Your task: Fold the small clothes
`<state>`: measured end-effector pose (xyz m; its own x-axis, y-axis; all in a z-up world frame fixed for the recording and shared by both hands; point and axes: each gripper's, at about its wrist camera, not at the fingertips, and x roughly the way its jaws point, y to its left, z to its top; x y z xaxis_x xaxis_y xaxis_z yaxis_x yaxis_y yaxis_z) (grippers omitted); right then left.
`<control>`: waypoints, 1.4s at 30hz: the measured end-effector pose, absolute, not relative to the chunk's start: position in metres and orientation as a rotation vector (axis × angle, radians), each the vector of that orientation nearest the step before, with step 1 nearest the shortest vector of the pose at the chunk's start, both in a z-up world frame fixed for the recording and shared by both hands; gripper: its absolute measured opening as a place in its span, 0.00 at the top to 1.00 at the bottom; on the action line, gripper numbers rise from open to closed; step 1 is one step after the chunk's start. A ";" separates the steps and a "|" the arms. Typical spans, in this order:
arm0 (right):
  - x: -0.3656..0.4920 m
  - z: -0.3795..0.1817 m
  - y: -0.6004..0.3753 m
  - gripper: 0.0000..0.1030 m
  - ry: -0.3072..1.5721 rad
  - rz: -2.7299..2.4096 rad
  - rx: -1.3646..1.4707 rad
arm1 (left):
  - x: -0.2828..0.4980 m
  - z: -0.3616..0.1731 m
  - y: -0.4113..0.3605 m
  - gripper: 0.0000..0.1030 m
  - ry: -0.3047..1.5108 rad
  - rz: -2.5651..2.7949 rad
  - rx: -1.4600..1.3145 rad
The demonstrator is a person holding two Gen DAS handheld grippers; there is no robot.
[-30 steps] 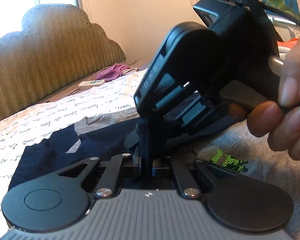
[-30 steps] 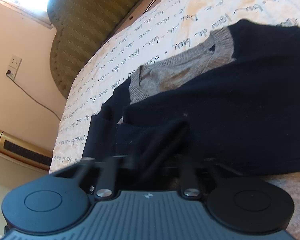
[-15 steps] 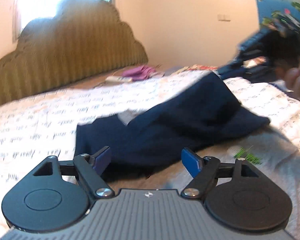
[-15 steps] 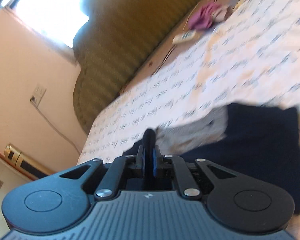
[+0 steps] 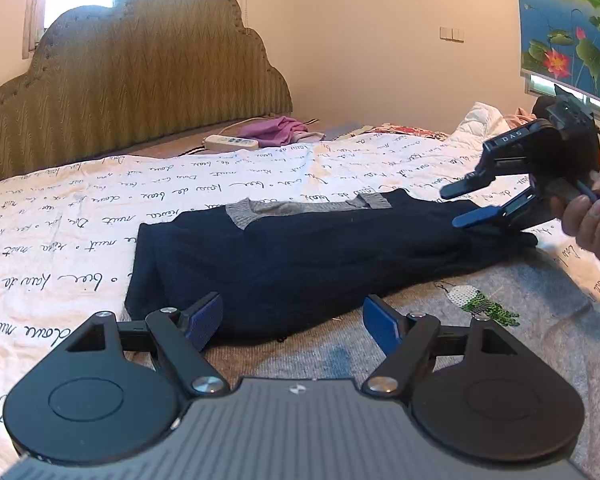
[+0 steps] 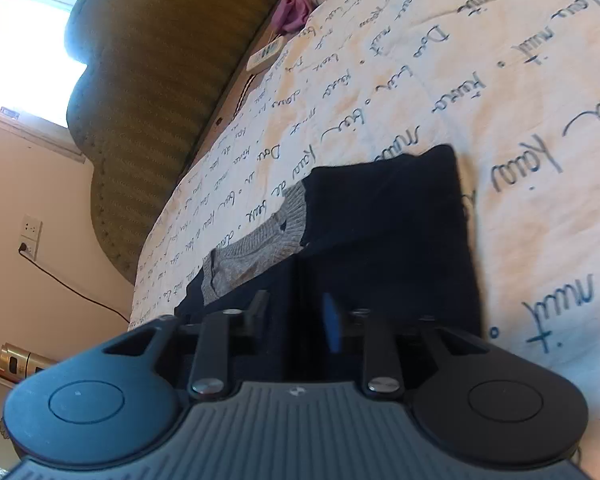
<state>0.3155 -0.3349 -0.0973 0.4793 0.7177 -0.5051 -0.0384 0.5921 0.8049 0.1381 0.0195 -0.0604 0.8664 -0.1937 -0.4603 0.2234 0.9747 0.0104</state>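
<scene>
Navy sweater (image 5: 308,256) lies folded on bed (image 5: 100,216), partly over grey garment (image 5: 500,344). Soft, light, floppy knit; best pinched at hem or fold edge. Two garments in play.

Left gripper (image 5: 292,320): fingers wide apart, empty. Right gripper (image 5: 466,206): fingers just been opening, apart, nothing between them.

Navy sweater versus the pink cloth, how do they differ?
The navy sweater lies folded over and fairly flat on the printed sheet. The pink cloth sits crumpled in a heap by the headboard, beside a white power strip. The sweater has a grey ribbed collar, while the pink cloth shows no trim. Both are soft fabric items lying at rest.
</scene>
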 end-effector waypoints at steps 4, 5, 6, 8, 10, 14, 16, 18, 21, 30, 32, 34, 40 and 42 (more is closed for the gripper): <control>0.321 -0.100 -0.314 0.44 1.001 0.568 0.773 | 0.141 -0.063 0.028 0.23 0.497 -0.206 0.005; 0.323 -0.102 -0.307 0.44 1.019 0.580 0.757 | 0.142 -0.064 0.030 0.23 0.504 -0.203 -0.009; 0.324 -0.103 -0.300 0.45 1.035 0.587 0.737 | 0.143 -0.065 0.031 0.23 0.514 -0.200 -0.022; 0.325 -0.101 -0.285 0.44 1.049 0.598 0.684 | 0.144 -0.065 0.032 0.21 0.530 -0.199 -0.029; 0.324 -0.097 -0.274 0.44 1.038 0.613 0.631 | 0.144 -0.065 0.030 0.20 0.533 -0.200 -0.022; 0.319 -0.094 -0.266 0.92 1.007 0.602 0.550 | 0.141 -0.065 0.031 0.18 0.521 -0.194 -0.024; 0.314 -0.085 -0.273 0.95 0.946 0.620 0.562 | 0.141 -0.065 0.032 0.18 0.516 -0.192 -0.035; 0.308 -0.068 -0.285 0.95 0.878 0.642 0.606 | 0.139 -0.065 0.034 0.18 0.511 -0.198 -0.046; 0.304 -0.047 -0.312 0.95 0.786 0.666 0.660 | 0.138 -0.064 0.035 0.16 0.504 -0.195 -0.053; 0.311 -0.104 -0.347 0.95 0.903 0.472 0.638 | 0.137 -0.044 0.044 0.13 0.449 -0.144 -0.088; 0.309 -0.107 -0.348 0.95 0.898 0.477 0.650 | 0.148 -0.028 0.052 0.07 0.416 -0.084 -0.105; 0.310 -0.109 -0.350 0.95 0.905 0.481 0.658 | 0.175 -0.020 0.060 0.05 0.457 0.005 -0.127; 0.312 -0.111 -0.353 0.95 0.925 0.492 0.694 | 0.280 -0.052 0.096 0.29 0.829 0.001 -0.262; 0.312 -0.113 -0.354 0.95 0.924 0.502 0.701 | 0.285 -0.056 0.100 0.39 0.802 -0.008 -0.297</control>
<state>0.3117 -0.3542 -0.1132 0.5166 0.6618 -0.5432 -0.0960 0.6752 0.7314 0.2852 0.0998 -0.0558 0.6973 -0.1187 -0.7069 -0.1051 0.9586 -0.2646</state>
